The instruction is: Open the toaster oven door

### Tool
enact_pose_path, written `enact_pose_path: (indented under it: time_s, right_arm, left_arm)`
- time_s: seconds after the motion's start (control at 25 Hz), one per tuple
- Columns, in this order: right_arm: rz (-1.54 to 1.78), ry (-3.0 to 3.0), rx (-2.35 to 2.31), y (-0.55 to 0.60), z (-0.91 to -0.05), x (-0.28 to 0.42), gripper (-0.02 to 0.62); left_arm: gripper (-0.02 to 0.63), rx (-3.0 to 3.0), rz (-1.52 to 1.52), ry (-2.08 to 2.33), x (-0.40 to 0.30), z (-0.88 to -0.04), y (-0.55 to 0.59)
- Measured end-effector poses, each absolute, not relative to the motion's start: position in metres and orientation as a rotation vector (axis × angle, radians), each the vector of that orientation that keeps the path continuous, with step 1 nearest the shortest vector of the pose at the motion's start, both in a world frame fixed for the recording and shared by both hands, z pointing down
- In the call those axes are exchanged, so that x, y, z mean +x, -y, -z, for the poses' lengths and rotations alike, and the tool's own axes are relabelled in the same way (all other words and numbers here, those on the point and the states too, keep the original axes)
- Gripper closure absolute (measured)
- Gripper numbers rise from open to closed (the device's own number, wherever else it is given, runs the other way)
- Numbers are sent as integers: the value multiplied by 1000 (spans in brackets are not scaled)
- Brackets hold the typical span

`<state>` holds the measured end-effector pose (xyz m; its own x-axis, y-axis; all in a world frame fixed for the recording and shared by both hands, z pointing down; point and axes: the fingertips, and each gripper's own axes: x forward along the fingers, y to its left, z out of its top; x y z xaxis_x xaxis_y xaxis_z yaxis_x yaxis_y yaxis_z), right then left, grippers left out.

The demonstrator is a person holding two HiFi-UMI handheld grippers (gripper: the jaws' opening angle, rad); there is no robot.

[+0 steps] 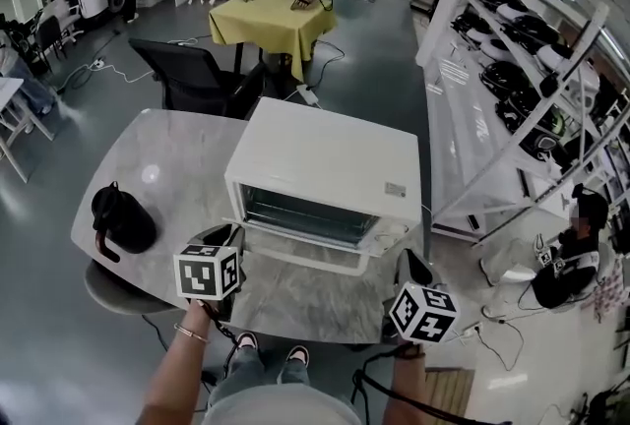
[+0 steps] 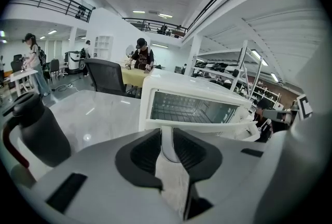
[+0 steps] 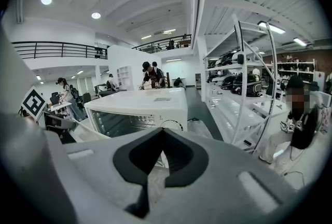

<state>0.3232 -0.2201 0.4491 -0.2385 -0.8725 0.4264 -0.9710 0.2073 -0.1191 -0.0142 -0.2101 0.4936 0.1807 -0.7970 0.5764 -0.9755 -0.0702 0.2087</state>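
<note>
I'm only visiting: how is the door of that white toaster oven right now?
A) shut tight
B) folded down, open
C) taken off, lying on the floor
B: the door is folded down in front of the toaster oven, still attached, and the wire rack inside is in plain view.

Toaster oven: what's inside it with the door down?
Inside the toaster oven a wire rack spans the cavity, with nothing visible on it. The floor beneath the rack and the far corners cannot be made out.
</note>
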Motion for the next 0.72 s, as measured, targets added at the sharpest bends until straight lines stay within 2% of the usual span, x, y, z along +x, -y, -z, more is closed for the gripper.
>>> enact_pose_path:
  time_s: [0.72]
  right_arm:
    - [-500,2251,1648,219,-451,310,591]
  left_arm:
    - [531,1871,-396,1632,-15,-518,176]
